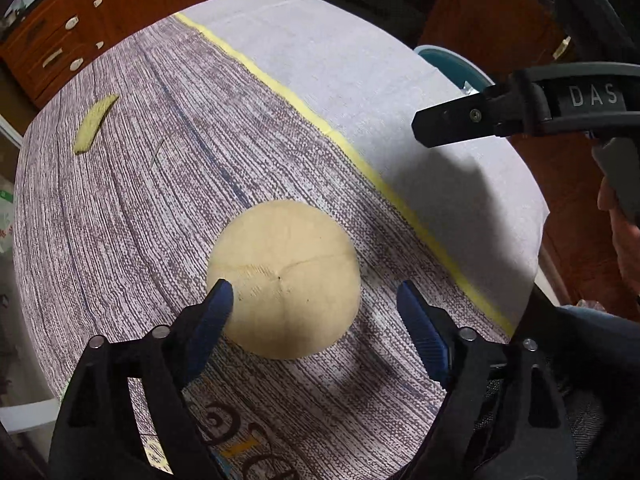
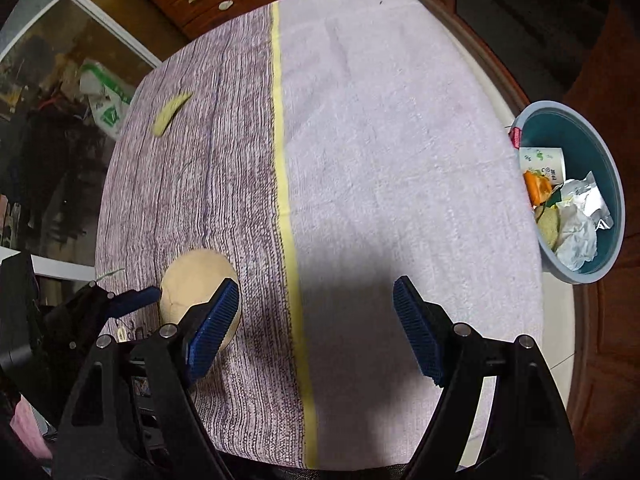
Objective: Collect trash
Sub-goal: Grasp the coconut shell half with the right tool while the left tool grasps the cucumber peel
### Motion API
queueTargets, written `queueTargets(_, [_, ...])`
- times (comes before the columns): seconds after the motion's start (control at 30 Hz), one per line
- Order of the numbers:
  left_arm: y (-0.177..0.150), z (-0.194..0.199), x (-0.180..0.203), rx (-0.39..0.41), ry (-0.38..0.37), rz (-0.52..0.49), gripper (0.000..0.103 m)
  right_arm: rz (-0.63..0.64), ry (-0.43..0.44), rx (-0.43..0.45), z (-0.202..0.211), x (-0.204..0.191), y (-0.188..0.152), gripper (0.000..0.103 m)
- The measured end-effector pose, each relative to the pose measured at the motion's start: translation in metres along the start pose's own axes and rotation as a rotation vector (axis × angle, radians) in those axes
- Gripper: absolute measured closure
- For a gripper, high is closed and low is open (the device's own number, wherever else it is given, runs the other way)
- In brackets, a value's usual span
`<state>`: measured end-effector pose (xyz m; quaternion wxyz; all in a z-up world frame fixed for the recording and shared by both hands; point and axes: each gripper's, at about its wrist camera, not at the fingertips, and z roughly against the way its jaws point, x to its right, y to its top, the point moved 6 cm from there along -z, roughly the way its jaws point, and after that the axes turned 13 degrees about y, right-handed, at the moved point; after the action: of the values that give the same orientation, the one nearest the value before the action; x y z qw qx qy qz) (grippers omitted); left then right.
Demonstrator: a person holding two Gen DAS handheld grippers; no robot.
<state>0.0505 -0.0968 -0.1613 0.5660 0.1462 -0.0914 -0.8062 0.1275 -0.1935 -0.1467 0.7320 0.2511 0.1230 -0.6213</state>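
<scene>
A pale yellow dome-shaped rind [image 1: 284, 280] lies rounded side up on the striped half of the tablecloth. My left gripper [image 1: 316, 302] hangs over it, open, one blue pad at its left edge and the other clear of its right side. My right gripper [image 2: 316, 314] is open above bare cloth just right of the rind [image 2: 192, 280], nothing between its pads. A yellow-green peel strip [image 1: 96, 124] [image 2: 172, 114] lies at the far left of the cloth. One black finger [image 1: 460, 114] of the right gripper shows in the left wrist view.
A teal bin [image 2: 580, 196] [image 1: 452, 64] holding wrappers, a paper cup and scraps stands on the floor past the table's right edge. The cloth [image 2: 400, 160] is plain pale right of a yellow stripe. A wooden drawer cabinet [image 1: 60, 40] stands behind the table.
</scene>
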Motion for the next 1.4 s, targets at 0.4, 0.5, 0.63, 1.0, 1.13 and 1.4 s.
queueTargets(0.4, [0.0, -0.03, -0.019, 0.004, -0.017, 0.057, 0.013, 0.016, -0.019, -0.077, -0.028, -0.012, 0.0, 0.027])
queueTargets(0.5, [0.003, -0.027, -0.03, 0.01, -0.073, 0.086, 0.014, 0.014, -0.019, -0.084, -0.03, -0.013, 0.002, 0.027])
queueTargets(0.63, [0.008, -0.016, -0.052, 0.035, -0.117, 0.149, 0.014, 0.005, 0.011, -0.1, -0.035, -0.02, 0.007, 0.027])
queueTargets(1.0, [0.011, -0.001, -0.11, 0.06, -0.157, 0.249, 0.014, 0.037, 0.093, -0.12, -0.044, -0.065, 0.032, 0.027])
queueTargets(1.13, [0.018, 0.005, -0.096, 0.068, -0.21, 0.25, 0.015, 0.0, 0.18, -0.152, -0.052, -0.076, 0.039, 0.027])
queueTargets(1.4, [0.027, 0.002, -0.091, 0.091, -0.262, 0.253, 0.017, -0.052, 0.28, -0.211, -0.069, -0.088, 0.04, 0.027])
